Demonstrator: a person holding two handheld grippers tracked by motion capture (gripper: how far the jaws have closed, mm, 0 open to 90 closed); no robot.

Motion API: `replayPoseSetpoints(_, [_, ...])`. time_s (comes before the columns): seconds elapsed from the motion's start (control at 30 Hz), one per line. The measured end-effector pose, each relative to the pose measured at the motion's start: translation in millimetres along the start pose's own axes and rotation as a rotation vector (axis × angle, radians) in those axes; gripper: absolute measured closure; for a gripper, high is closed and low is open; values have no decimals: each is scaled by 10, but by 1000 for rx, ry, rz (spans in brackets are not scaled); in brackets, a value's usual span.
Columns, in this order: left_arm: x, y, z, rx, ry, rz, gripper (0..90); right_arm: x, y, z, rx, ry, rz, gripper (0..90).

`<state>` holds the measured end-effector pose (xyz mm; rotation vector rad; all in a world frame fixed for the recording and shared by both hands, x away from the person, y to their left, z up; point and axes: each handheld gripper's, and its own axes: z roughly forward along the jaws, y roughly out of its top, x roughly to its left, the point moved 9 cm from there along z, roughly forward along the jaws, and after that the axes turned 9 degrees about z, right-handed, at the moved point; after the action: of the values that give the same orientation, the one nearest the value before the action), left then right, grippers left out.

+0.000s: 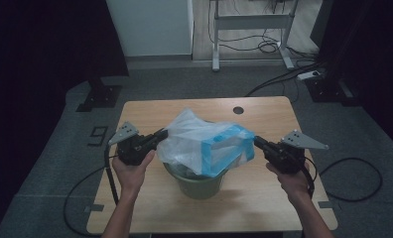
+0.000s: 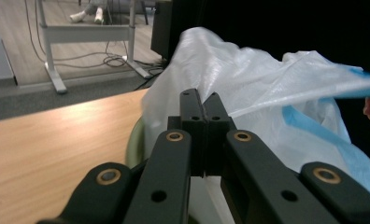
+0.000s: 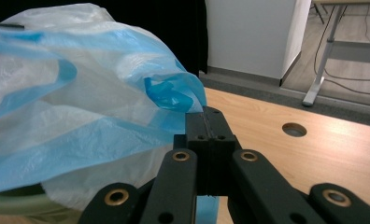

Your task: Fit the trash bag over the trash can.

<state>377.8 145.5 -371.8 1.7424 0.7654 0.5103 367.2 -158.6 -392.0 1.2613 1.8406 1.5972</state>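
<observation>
Left gripper (image 1: 161, 134): jaws pressed together, pinching the left edge of the thin translucent white plastic bag with blue bands (image 1: 207, 141); in the left gripper view the jaw tips (image 2: 202, 109) meet flat with film caught between them; right gripper (image 1: 258, 142): jaws likewise closed, clamped on a bunched blue fold at the bag's right edge, seen in the right gripper view (image 3: 206, 126) just above the closed tips.

Bag stretched between the two grippers, held up over the small olive-green round plastic bin (image 1: 199, 184), which stands near the middle of the light wooden table (image 1: 140, 114), toward its near edge; bag's lower part draped over the bin's mouth, rim partly hidden; green rim glimpsed low in the left gripper view (image 2: 134, 142) and in the right gripper view (image 3: 15, 201). Round cable hole (image 1: 238, 110) at the table's far side, well apart from the work.

Likely step: spreading the bag's mouth and settling it around the bin's rim as a liner. Best done by keeping both pinches firm and level; pulling outward evenly, left and right, so the opening stays wide without tearing the thin film; lowering both sides together so the edges pass outside the rim; avoiding a tilt that drags the light bin sideways; releasing only once the film hugs the rim all round.
</observation>
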Motion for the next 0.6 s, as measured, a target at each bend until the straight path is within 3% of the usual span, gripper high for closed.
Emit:
replayPoseSetpoints(0.3, [201,-223,-161,15,18,-56,900,-109,-101,-63,20,-4,11,894])
replayPoseSetpoints(0.6, [152,-407,-270,29,-9,-73,900,-67,-200,-126,27,29,2,894])
